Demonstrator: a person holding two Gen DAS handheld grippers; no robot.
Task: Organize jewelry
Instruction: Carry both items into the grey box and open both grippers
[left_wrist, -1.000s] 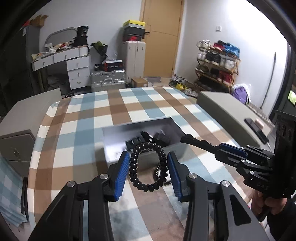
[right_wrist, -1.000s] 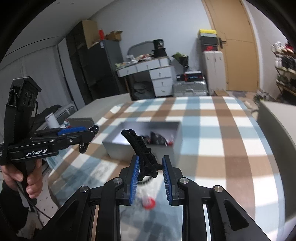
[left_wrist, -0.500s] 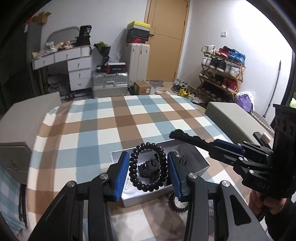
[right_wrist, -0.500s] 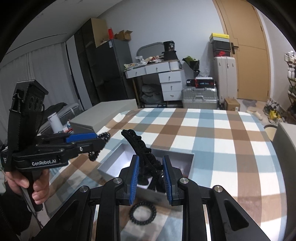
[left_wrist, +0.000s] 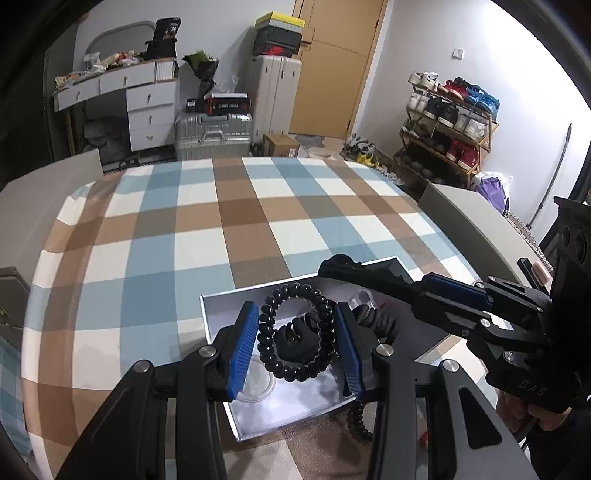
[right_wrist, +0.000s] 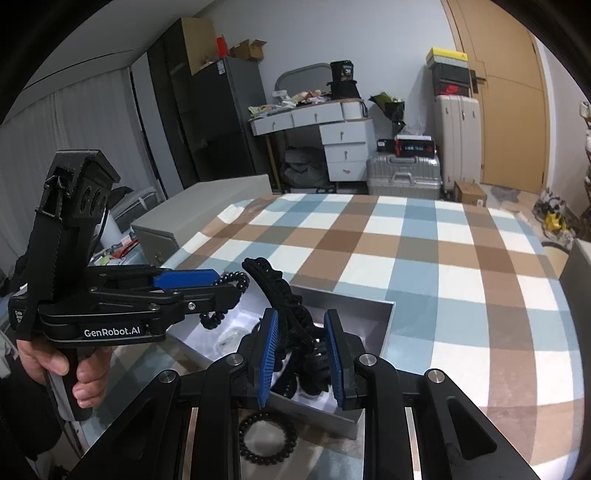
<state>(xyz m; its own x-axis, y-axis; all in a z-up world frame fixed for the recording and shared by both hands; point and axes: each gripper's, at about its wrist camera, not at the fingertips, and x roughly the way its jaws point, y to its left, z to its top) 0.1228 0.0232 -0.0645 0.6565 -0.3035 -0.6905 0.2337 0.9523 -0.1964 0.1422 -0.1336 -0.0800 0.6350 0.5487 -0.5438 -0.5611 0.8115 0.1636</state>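
Note:
My left gripper (left_wrist: 295, 339) is shut on a black coiled hair tie (left_wrist: 297, 334) and holds it over the open grey box (left_wrist: 218, 314). My right gripper (right_wrist: 301, 350) is shut on a black toothed hair clip (right_wrist: 280, 291), held above the same box (right_wrist: 384, 325); it also shows in the left wrist view (left_wrist: 369, 275). The box holds black hair items (left_wrist: 295, 341) and a clear round piece (left_wrist: 258, 384). A black bead bracelet (right_wrist: 267, 434) lies on the checked cloth in front of the box.
The table has a blue, brown and white checked cloth (left_wrist: 236, 221). Another black coiled tie (left_wrist: 356, 421) lies by the box's near corner, with a small red object (left_wrist: 424, 439) near it. Grey cabinets (right_wrist: 199, 214) flank the table.
Both grippers have risen and drawn back over the box with their loads still held. The box now sits lower and closer in both views.

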